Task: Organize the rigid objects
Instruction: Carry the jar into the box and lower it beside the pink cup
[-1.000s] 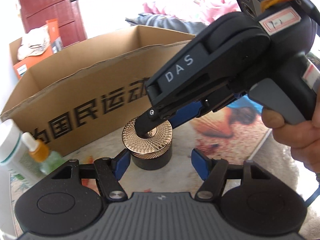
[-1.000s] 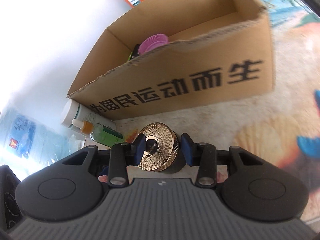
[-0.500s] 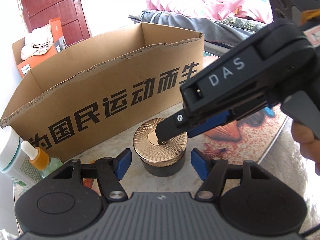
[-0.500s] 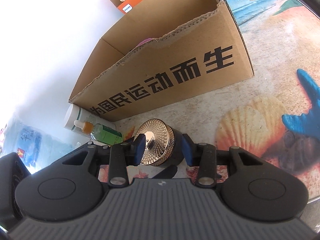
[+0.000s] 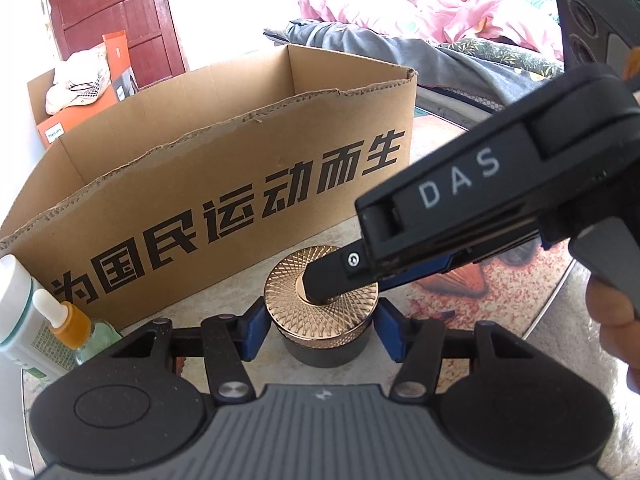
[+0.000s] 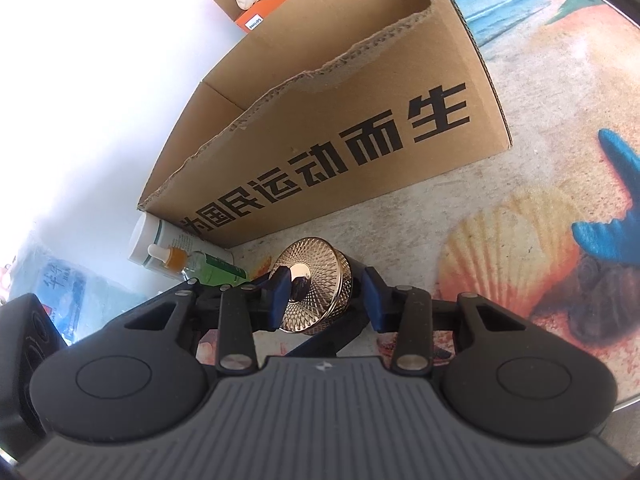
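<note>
A black jar with a patterned gold lid (image 5: 322, 300) stands on the table in front of a cardboard box (image 5: 224, 184). My left gripper (image 5: 320, 330) is open, its blue pads on either side of the jar's lid without clear contact. My right gripper comes in from the right in the left wrist view, and its black finger (image 5: 332, 276) rests on the lid's centre. In the right wrist view the right gripper (image 6: 324, 300) is open around the gold lid (image 6: 316, 288), one pad over the lid's top and the other beside its rim.
A dropper bottle with an orange collar (image 5: 68, 320) and a white and green bottle (image 5: 16, 320) stand at the box's left end. The table has a printed beach-pattern top (image 6: 520, 264) with a curved edge at the right. A bed with pink bedding (image 5: 440, 12) lies beyond.
My left gripper has moved forward, so its pads now flank the jar. My right gripper stays over the lid and has tilted, with its finger still on the lid's centre.
</note>
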